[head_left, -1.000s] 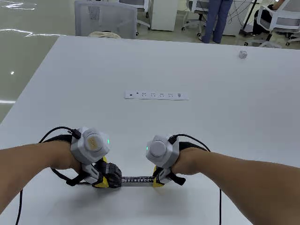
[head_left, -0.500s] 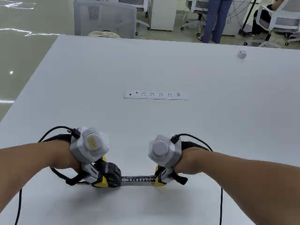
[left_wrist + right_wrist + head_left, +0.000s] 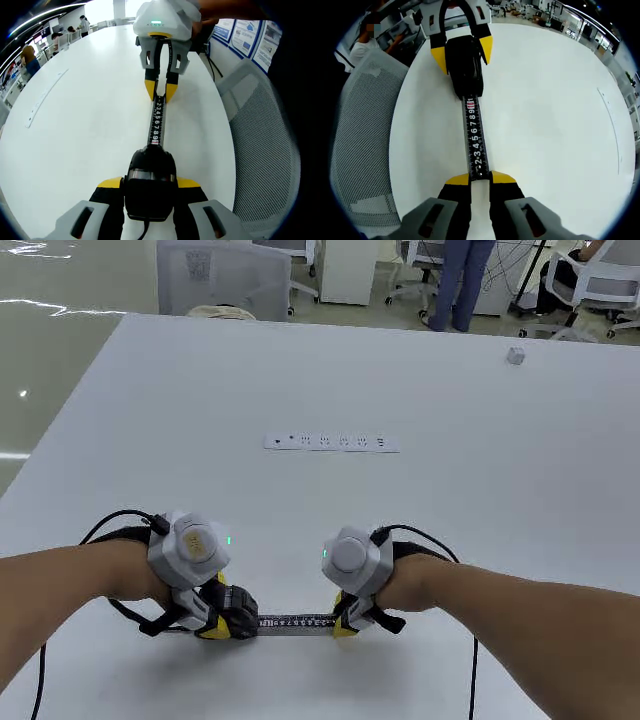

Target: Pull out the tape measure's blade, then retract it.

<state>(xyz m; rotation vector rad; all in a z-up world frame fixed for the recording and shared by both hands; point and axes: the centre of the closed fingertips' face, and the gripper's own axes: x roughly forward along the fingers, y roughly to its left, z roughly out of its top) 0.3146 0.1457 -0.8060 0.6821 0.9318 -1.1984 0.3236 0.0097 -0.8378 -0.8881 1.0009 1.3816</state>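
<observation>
Both tools engaged: left gripper (image 3: 150,182), at 7 o'clock in the head view, is clamped around the tape measure case (image 3: 150,167); right gripper (image 3: 480,178), at 6 o'clock, pinches the tip of the blade (image 3: 474,135). White workbench (image 3: 400,390) lies beneath, with a power strip (image 3: 331,443) at 12 o'clock from the grippers. Case sits at the near edge. Blade runs straight between the grippers, numerals up to 9 legible.

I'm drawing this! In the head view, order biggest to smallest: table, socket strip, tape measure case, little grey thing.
1. white table
2. socket strip
3. tape measure case
4. little grey thing
The last sits far from the camera, so its true size is unsure.
</observation>
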